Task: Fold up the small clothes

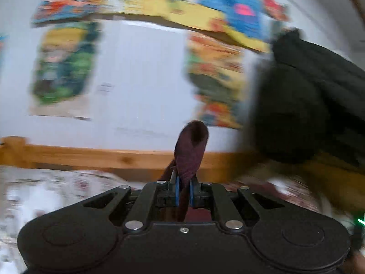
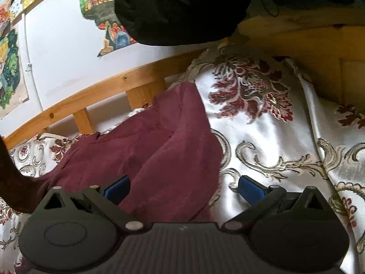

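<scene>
Left gripper (image 1: 184, 193): jaws clamped on fold of maroon garment (image 1: 190, 150), cloth tip standing up past blue pads (image 1: 177, 193). Background blurred: white wall (image 1: 141, 80) with colourful posters (image 1: 61, 68), wooden bed rail (image 1: 91, 156).

Right gripper (image 2: 182, 188): jaws spread wide, gripping nothing, poised over garment's near edge. Garment bulk lies crumpled on floral bedspread (image 2: 273, 137), left of centre. Black fabric (image 2: 178, 9) hangs above.

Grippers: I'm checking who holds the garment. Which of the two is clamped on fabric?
The left gripper: its blue pads pinch a fold of the maroon garment. The right gripper stands wide open over it.
</scene>
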Action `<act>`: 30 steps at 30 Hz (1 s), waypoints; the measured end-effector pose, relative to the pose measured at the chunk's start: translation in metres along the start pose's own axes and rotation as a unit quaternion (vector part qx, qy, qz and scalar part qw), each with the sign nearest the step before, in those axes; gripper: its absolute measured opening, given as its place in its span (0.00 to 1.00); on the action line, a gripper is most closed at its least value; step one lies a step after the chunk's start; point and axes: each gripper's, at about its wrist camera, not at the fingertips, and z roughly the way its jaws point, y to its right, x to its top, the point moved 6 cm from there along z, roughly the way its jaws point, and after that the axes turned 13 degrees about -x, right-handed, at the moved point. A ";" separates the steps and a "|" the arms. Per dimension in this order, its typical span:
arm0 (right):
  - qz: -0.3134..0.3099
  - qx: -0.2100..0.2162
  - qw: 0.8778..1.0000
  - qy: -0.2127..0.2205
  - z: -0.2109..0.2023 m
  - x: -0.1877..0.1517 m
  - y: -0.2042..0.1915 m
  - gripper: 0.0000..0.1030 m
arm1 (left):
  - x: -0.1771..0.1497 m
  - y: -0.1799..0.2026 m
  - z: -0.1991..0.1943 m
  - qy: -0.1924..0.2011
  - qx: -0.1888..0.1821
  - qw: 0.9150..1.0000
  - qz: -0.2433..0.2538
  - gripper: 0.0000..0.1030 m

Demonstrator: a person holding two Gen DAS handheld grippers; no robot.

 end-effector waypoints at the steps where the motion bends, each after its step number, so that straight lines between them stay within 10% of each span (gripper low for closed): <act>1: 0.003 -0.002 1.000 -0.002 0.002 0.000 0.002 1.00 | -0.006 0.015 0.006 -0.011 -0.029 0.999 0.005 0.08; 7: 0.024 -0.017 0.999 -0.012 0.007 -0.001 0.016 1.00 | -0.063 0.078 0.032 -0.103 -0.134 0.985 0.028 0.08; 17: 0.027 -0.018 0.999 -0.015 0.009 -0.004 0.018 1.00 | -0.130 0.085 0.027 -0.198 -0.164 0.966 -0.028 0.14; 25: 0.011 -0.014 1.000 -0.012 0.004 0.000 0.011 1.00 | -0.155 0.089 0.006 -0.271 -0.197 0.939 -0.071 0.61; 30: -0.018 0.003 1.000 0.007 -0.014 0.012 -0.005 1.00 | -0.162 0.084 -0.023 -0.284 -0.179 0.940 -0.050 0.83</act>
